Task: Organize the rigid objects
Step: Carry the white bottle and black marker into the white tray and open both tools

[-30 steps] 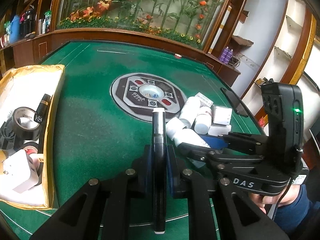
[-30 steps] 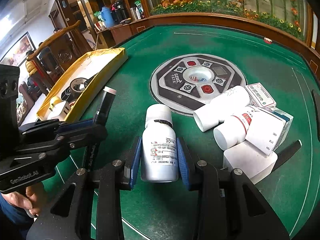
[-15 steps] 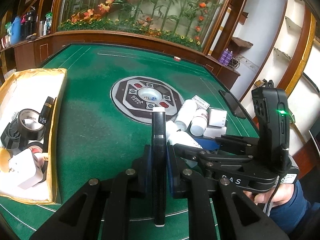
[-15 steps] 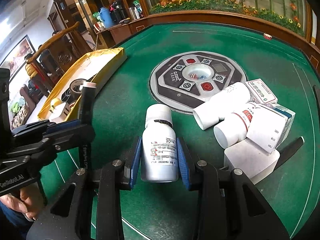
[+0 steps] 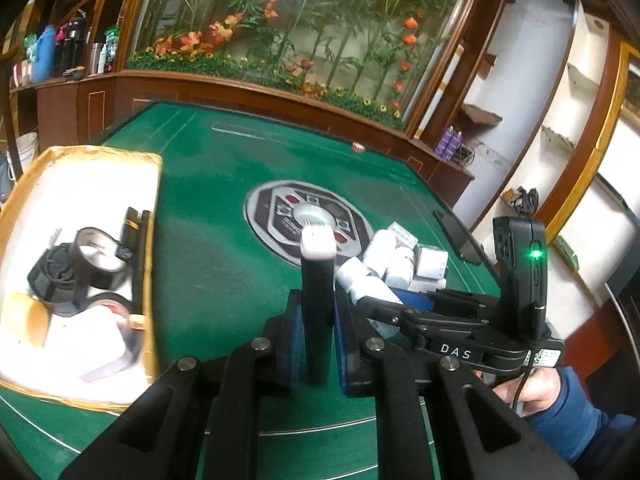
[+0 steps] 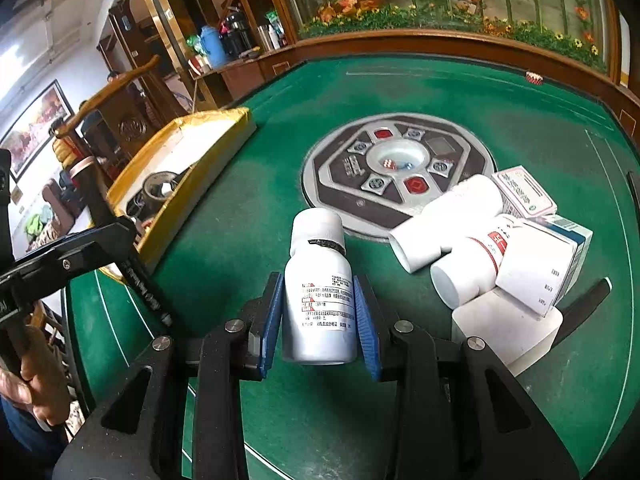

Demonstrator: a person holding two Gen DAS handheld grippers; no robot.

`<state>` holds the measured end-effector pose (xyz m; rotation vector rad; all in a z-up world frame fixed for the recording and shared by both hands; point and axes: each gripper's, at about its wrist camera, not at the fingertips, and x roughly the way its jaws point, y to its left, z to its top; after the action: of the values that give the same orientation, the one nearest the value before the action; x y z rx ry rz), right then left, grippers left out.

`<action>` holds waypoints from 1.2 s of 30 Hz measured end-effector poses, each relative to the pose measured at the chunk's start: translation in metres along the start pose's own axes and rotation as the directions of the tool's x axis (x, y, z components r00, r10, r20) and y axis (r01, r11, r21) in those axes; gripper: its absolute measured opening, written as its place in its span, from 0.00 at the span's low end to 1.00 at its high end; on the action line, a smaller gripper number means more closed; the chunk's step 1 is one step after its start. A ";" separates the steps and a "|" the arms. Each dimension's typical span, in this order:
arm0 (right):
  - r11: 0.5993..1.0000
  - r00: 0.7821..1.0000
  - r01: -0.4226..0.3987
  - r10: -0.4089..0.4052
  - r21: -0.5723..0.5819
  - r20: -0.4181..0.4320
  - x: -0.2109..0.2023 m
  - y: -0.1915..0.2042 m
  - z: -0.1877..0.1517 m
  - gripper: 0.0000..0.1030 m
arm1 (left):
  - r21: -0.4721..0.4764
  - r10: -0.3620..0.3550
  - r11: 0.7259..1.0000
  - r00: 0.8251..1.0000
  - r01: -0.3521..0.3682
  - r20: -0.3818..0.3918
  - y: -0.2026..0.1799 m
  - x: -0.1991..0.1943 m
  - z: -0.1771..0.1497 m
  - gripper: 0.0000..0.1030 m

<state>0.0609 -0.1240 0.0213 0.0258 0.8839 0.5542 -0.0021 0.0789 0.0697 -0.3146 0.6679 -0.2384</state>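
Observation:
My left gripper (image 5: 317, 330) is shut on a slim black tube with a white cap (image 5: 317, 280), held above the green table and pointing away from me. The right wrist view shows the same tube (image 6: 120, 248) off to the left, near the yellow box (image 6: 208, 148). My right gripper (image 6: 318, 320) is shut on a white pill bottle (image 6: 318, 288) with a printed label, its cap pointing forward. In the left wrist view the right gripper (image 5: 384, 304) lies low on the right with the bottle in its jaws.
The yellow box (image 5: 150, 248) at the left edge holds tape rolls, a black tube and white items. A pile of white bottles and cartons (image 6: 496, 248) lies on the right. A round control panel (image 6: 396, 168) sits mid-table. A person's hand (image 5: 528, 388) grips the right handle.
My left gripper has risen and drifted left toward the yellow box with the tube. The right gripper and its bottle have stayed still.

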 end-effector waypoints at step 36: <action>0.993 0.994 -0.094 0.090 -0.066 -0.062 0.149 0.182 0.114 0.34 | -0.226 0.174 0.961 0.983 -0.158 0.051 0.190 -0.033 0.051 0.15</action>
<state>0.1380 0.1252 0.0313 -0.0123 0.9238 0.6740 0.0270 0.2762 0.0575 -0.4758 0.6483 0.0086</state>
